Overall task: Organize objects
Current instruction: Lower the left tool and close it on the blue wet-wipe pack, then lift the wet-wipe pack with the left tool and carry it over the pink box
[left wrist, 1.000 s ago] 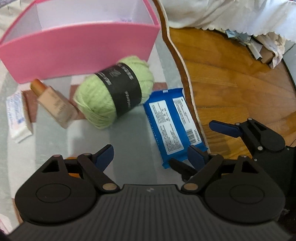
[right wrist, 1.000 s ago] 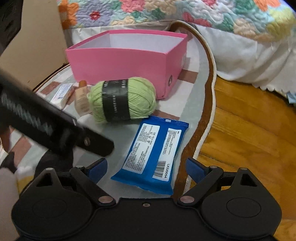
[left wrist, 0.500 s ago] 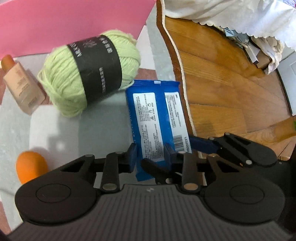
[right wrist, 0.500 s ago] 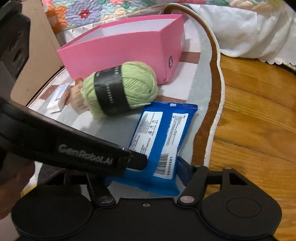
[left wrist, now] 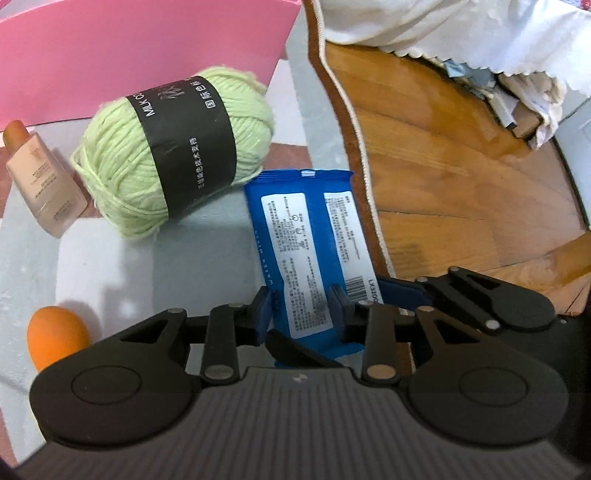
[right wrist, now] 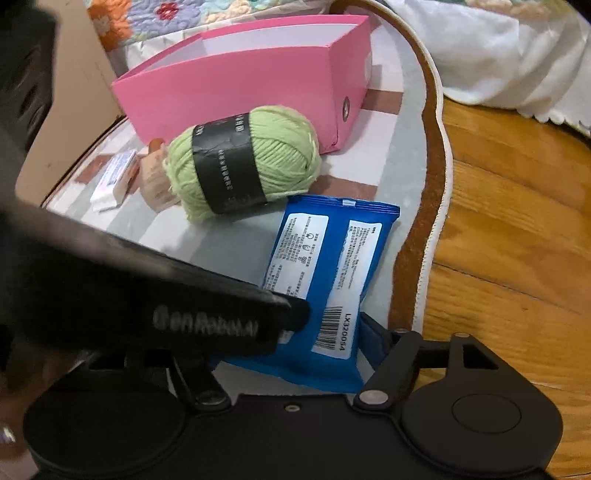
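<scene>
A blue wipes pack (left wrist: pixel 310 236) lies flat on the pale rug, its barcode end nearest me. My left gripper (left wrist: pixel 301 308) is shut on that near end, both blue pads pressing into the wrapper. In the right wrist view the same pack (right wrist: pixel 332 266) sits between the jaws of my right gripper (right wrist: pixel 295 332). Those jaws are opening. The right-hand finger (right wrist: pixel 371 330) stands at the pack's edge, and the other is hidden behind the left gripper's black body. A green yarn ball (left wrist: pixel 173 155) with a black band rests just beyond the pack, in front of the pink box (left wrist: pixel 140 55).
A beige foundation bottle (left wrist: pixel 40 177) lies left of the yarn and an orange sponge (left wrist: pixel 57 338) at the near left. A small white carton (right wrist: pixel 114 177) is further left. The rug's brown border (left wrist: pixel 351 129) meets wooden floor (left wrist: pixel 461 177); white bedding (left wrist: pixel 443 26) hangs beyond.
My left gripper came down over the blue pack and shut on its near end. The right jaws drew in around the same end, then widened a little.
</scene>
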Demonstrator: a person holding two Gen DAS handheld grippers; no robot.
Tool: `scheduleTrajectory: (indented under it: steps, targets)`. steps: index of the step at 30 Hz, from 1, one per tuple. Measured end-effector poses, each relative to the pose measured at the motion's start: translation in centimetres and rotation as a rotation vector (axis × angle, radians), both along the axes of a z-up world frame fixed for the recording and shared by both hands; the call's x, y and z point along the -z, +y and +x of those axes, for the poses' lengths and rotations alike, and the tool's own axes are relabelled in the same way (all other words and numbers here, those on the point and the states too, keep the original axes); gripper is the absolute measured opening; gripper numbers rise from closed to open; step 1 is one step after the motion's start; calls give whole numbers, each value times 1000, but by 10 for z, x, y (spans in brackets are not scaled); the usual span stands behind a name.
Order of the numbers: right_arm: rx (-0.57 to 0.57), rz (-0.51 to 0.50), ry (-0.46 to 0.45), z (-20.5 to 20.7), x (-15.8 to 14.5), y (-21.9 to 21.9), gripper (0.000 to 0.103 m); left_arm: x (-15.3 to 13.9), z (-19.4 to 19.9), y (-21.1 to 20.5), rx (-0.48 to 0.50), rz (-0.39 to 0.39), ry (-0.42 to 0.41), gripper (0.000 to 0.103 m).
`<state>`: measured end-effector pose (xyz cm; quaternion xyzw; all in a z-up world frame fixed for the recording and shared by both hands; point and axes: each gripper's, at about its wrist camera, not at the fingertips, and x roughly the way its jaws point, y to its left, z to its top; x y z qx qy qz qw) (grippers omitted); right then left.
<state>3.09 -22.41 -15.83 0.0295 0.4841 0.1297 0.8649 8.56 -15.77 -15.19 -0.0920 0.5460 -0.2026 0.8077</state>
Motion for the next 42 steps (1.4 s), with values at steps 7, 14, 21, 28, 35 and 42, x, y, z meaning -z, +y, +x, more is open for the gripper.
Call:
scheduleTrajectory:
  steps: [7, 14, 21, 28, 35, 42]
  targets:
    - [-3, -14, 0, -12, -6, 16, 79, -15, -17, 0, 56, 10, -8, 29]
    - [9, -14, -3, -35, -27, 22, 78, -39, -43, 19, 92, -54, -8, 29]
    - [1, -56, -30, -54, -57, 39, 74, -68, -61, 41, 98, -114, -29, 29]
    - [4, -75, -66, -48, -92, 52, 74, -103, -64, 70, 44, -182, -106, 29]
    - [-85, -131, -146, -36, -136, 85, 74, -150, -57, 102, -37, -198, -202, 29]
    - [-189, -180, -252, 8, -197, 116, 73, -209, -17, 141, -87, -205, -293, 29]
